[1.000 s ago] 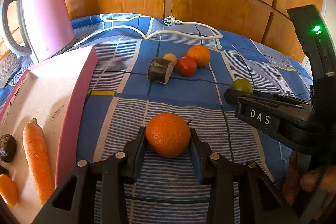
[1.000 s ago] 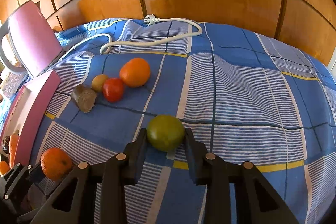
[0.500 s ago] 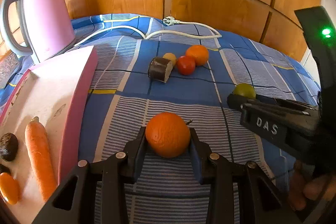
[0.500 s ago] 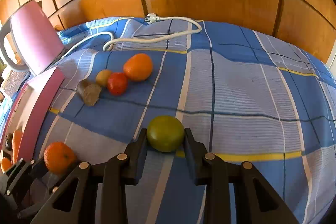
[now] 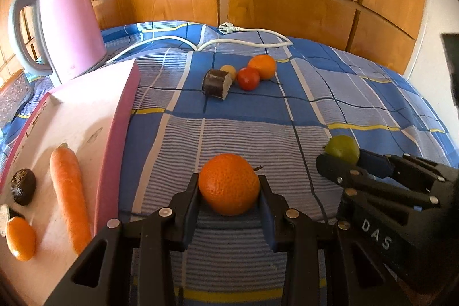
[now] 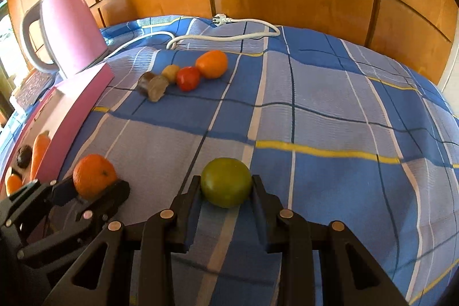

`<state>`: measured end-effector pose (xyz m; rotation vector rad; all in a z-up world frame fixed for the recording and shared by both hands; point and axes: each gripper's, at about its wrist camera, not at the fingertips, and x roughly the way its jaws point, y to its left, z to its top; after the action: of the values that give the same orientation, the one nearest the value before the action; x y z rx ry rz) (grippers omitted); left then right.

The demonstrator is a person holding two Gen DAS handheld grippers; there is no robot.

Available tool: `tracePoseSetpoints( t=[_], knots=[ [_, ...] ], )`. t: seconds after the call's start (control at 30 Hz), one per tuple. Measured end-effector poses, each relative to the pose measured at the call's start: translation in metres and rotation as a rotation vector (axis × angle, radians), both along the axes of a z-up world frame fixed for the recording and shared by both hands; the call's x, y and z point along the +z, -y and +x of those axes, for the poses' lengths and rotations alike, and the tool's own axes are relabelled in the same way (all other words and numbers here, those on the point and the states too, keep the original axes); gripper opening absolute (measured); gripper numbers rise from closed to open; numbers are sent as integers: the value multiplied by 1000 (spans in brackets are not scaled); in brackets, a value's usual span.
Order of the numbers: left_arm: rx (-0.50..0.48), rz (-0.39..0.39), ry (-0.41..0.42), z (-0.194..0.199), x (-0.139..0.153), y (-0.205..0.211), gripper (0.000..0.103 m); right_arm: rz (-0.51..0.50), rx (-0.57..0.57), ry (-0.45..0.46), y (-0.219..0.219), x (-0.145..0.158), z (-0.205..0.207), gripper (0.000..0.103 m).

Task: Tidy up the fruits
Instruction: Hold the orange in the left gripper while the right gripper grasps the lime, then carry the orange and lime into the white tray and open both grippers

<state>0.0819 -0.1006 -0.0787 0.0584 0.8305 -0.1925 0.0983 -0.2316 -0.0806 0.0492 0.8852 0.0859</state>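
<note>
My left gripper [image 5: 229, 192] is shut on a mandarin [image 5: 229, 183], held just above the blue checked cloth; the right wrist view shows that same mandarin [image 6: 93, 175] at lower left. A green fruit [image 6: 226, 181] is pinched between the pads of my right gripper [image 6: 226, 187], and it shows as a green fruit [image 5: 342, 148] at the right of the left wrist view. Farther back lie an orange [image 5: 262, 66], a red tomato [image 5: 248, 78], a small yellow fruit [image 5: 228, 71] and a dark cut piece [image 5: 216, 83].
A pink-rimmed tray [image 5: 113, 139] on the left holds a carrot [image 5: 68, 191], a dark wrinkled fruit [image 5: 23, 186] and a small orange fruit [image 5: 20, 237]. A pink kettle [image 5: 67, 22] stands behind it. A white cable with plug [image 5: 243, 33] lies by the wooden panels.
Both grippers have drawn back toward the near side with their fruits, so the far fruit group looks smaller. The right gripper has shifted lower in the left wrist view.
</note>
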Motion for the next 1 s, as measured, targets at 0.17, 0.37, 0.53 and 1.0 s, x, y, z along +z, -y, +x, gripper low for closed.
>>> tracePoseSetpoints(
  t=[0.17,0.37,0.53,1.0],
  knots=[
    [-2,1,-5,-9,1,-2,37,-6,-6,15,-2,0,-14,34],
    [-15,8,-11,-20,2,-2,37,-7,-16,22,-3,0,-23,34],
    [-23,10,-19,-26,4,-2,37,-14,-13,29,-3,0,-30,34],
    [-11,-24,-29,-34,18,-12,36,23,-27,1,0,2,-39,33]
  ],
)
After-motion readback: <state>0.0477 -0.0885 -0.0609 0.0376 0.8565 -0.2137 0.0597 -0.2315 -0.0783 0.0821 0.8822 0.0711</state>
